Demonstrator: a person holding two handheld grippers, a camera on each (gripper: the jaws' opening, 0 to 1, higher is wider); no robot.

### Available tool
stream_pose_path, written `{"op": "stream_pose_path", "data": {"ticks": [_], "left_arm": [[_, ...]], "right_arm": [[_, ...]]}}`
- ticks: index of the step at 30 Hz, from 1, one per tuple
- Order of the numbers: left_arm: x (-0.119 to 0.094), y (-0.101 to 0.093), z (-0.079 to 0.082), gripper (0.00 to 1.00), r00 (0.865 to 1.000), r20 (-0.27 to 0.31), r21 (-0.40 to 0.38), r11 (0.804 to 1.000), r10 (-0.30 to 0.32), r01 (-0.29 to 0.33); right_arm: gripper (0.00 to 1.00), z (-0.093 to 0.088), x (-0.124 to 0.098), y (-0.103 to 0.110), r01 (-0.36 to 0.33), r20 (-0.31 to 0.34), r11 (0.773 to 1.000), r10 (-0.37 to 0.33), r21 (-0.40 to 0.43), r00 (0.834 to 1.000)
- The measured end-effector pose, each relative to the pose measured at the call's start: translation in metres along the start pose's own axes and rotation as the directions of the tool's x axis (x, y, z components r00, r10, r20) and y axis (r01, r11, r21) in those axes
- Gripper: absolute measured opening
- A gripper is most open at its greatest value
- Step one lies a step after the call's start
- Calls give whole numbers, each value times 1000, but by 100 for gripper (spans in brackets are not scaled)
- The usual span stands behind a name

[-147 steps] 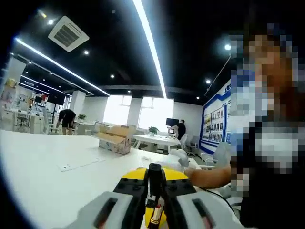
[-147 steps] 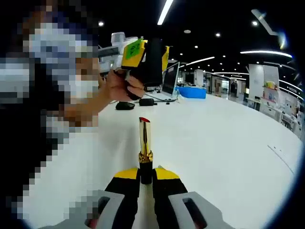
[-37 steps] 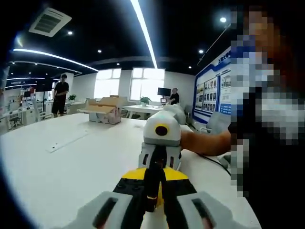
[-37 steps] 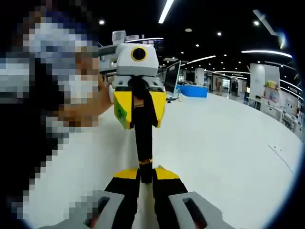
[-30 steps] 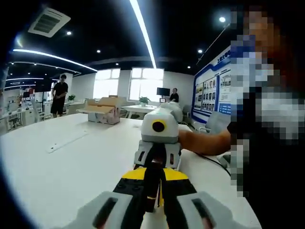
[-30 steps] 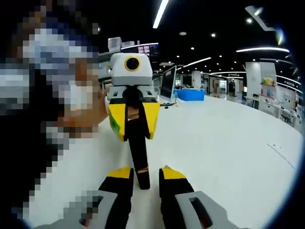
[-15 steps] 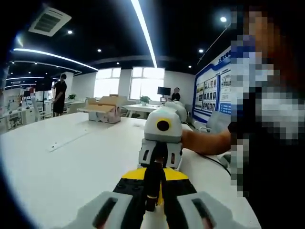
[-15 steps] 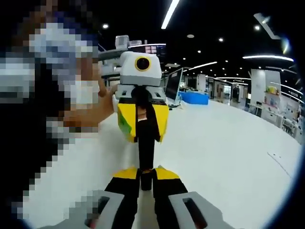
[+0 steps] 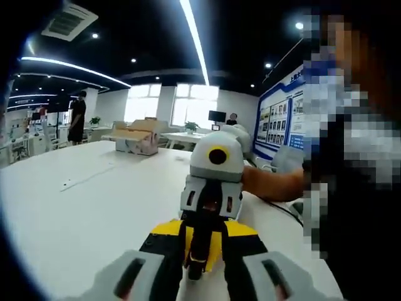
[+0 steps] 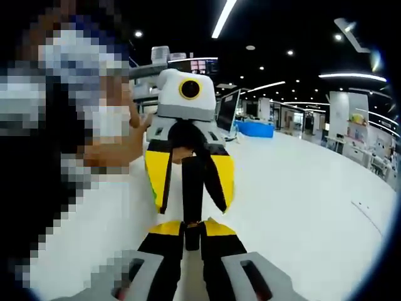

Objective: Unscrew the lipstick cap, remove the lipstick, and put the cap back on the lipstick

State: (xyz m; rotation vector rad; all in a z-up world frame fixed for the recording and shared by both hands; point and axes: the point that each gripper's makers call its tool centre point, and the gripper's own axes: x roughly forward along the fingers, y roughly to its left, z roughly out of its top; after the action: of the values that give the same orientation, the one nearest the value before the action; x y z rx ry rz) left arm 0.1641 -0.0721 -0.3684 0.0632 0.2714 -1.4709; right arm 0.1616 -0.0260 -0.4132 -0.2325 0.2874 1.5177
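The right gripper (image 10: pixel 193 233) is pinched on the base of the lipstick (image 10: pixel 192 194), which stands capped and upright between the two grippers, held in the air above the white bench (image 10: pixel 294 207). The left gripper (image 10: pixel 191 179) faces it with both jaws spread apart on either side of the black cap (image 10: pixel 192 179), not clamping it. A hand (image 9: pixel 269 183) holds the right gripper's body.

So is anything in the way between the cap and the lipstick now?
Nothing visible. In the right gripper view the cap already sits over the lipstick, whose base the right gripper is clamping. The left gripper has its jaws spread open around the cap, with no other thing between them.
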Motion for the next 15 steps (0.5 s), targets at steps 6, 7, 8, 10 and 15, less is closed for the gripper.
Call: {"op": "stream_pose_path", "data": {"ticks": [6, 7, 8, 10, 15], "left_arm": [[0, 4, -8, 14, 1000, -25, 14, 1000, 6, -6], [0, 5, -8, 14, 1000, -22, 11, 1000, 6, -5], [1, 6, -8, 14, 1000, -15, 5, 1000, 7, -7], [2, 5, -7, 14, 1000, -8, -4, 1000, 5, -5], [4, 4, -7, 14, 1000, -1, -5, 1000, 0, 0]], "right_arm": [[10, 0, 0, 1, -9, 0, 1000, 9, -12, 1000], [10, 0, 0, 0, -9, 1, 1000, 9, -11, 1000], [10, 0, 0, 0, -7, 1, 1000, 7, -9, 1000], [10, 0, 0, 0, -6, 0, 1000, 6, -8, 1000], [10, 0, -1, 4, 0, -16, 1000, -1, -25, 1000]]}}
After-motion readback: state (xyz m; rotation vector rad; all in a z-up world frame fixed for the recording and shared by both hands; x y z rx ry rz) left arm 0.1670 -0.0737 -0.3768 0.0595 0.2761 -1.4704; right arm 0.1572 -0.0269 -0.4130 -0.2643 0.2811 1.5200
